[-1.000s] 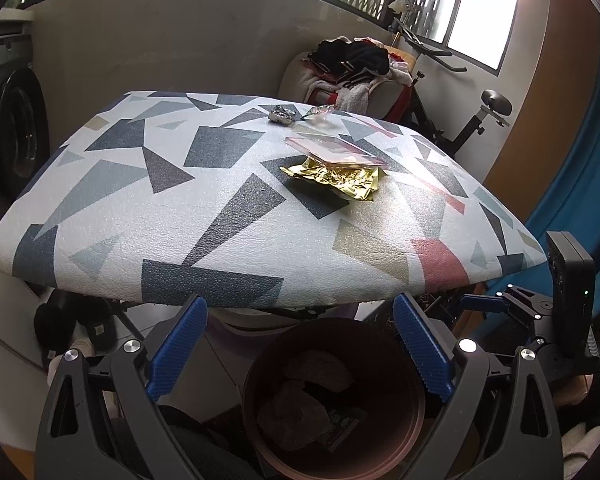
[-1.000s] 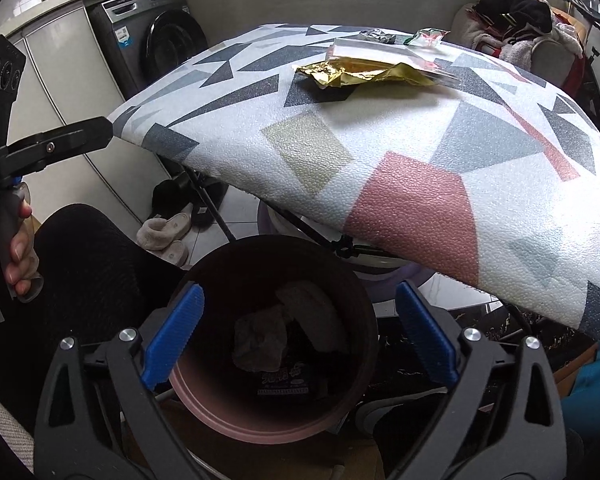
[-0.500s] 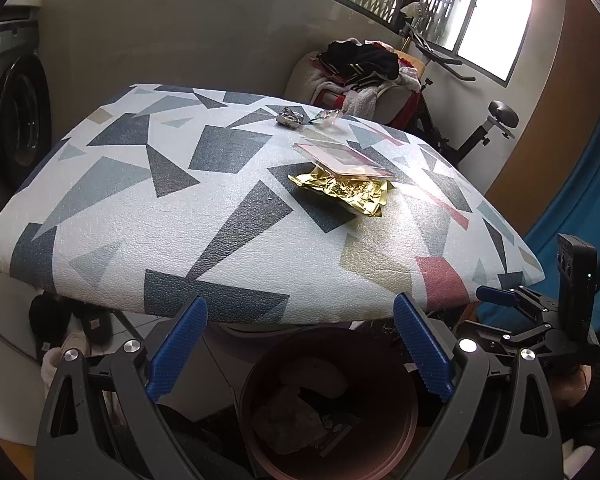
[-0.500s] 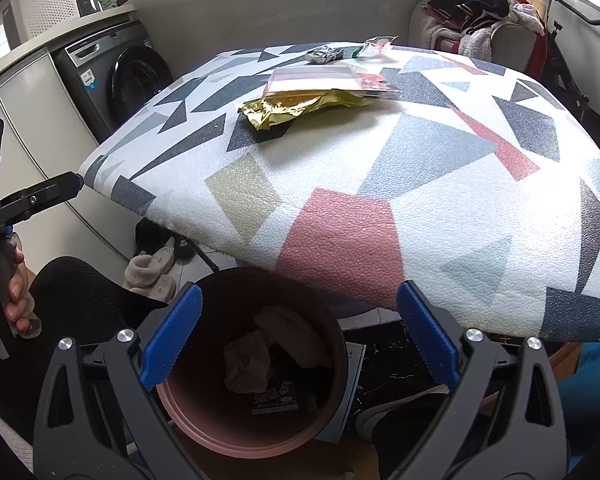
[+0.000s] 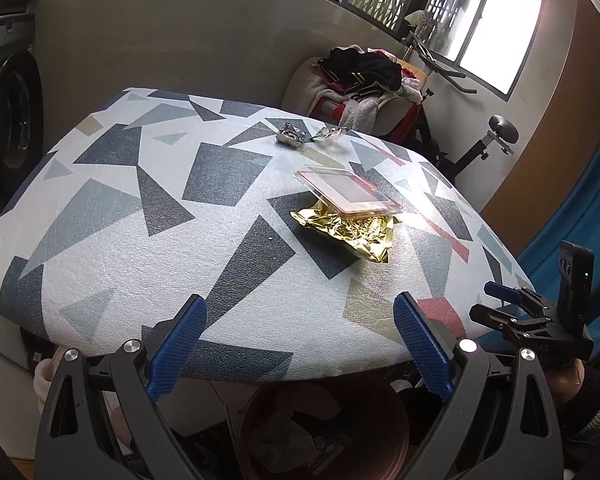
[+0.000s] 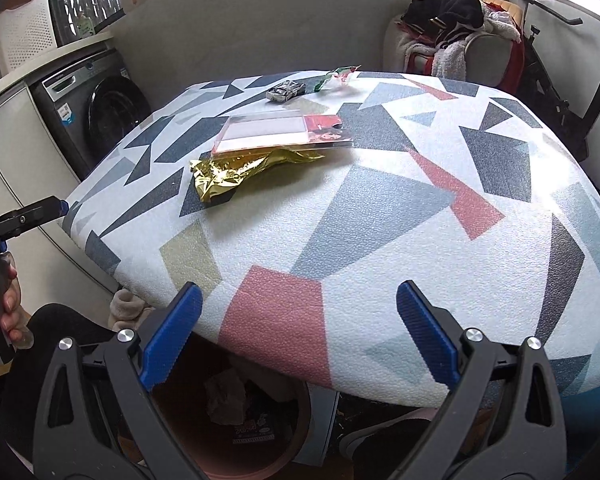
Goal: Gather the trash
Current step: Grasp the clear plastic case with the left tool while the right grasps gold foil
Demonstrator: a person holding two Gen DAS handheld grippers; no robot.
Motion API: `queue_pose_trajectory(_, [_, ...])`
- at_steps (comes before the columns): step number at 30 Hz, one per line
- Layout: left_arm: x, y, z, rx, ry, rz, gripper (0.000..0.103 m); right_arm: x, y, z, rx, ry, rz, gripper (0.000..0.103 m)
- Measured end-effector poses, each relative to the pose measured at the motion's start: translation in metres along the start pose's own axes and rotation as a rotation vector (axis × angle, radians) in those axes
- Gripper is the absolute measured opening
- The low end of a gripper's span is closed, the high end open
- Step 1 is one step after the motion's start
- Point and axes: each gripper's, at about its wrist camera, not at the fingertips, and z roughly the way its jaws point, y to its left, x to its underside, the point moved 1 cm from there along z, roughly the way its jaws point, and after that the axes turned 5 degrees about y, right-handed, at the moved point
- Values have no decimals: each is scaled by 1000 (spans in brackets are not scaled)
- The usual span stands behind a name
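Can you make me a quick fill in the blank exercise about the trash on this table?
The clear plastic case lies partly on top of the ___ foil wrapper.
Both the left tool and the right tool are ___.
The brown bin stands ___ the table edge.

Missing words: gold; open; below

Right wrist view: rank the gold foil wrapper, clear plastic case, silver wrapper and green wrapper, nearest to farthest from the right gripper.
From the right gripper:
1. Gold foil wrapper, left of centre on the table.
2. Clear plastic case, lying on the foil's far edge.
3. Silver wrapper, near the far edge.
4. Green wrapper, farthest, right of the silver one.
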Motion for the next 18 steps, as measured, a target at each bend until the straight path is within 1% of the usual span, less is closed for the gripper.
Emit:
queue_pose_trajectory(2, [-8,1,0,0,-11,1,92,-10,-1,4,-3,-6,-7,96])
queue_pose_trajectory(4, [-14,4,-1,4,-28,-3,92,-21,-1,9,-7,-11,-20,93])
queue_pose_trajectory(6, [-18,8,1,13,-28,-15,92,-34,1,16,-22,-14,-21,91])
queue_pose_trajectory(10, [-20,16,8,17,-17,-35,92,-57,5,33,-84,-17,15,88])
queue_pose_trajectory(11, [-20,18,10,20,-18,-40,92,-62,6,38,-108,-12,30,83])
queue_pose_trajectory(13, [-19,22,14,25,-13,-53,92,-71,8,51,-142,-1,58,79])
queue_pose_trajectory(15, [-18,25,19,30,-5,-64,92,-80,12,63,-167,9,76,67])
queue_pose_trajectory(18, [-18,27,24,38,5,-72,92,-91,16,83,-174,32,99,62])
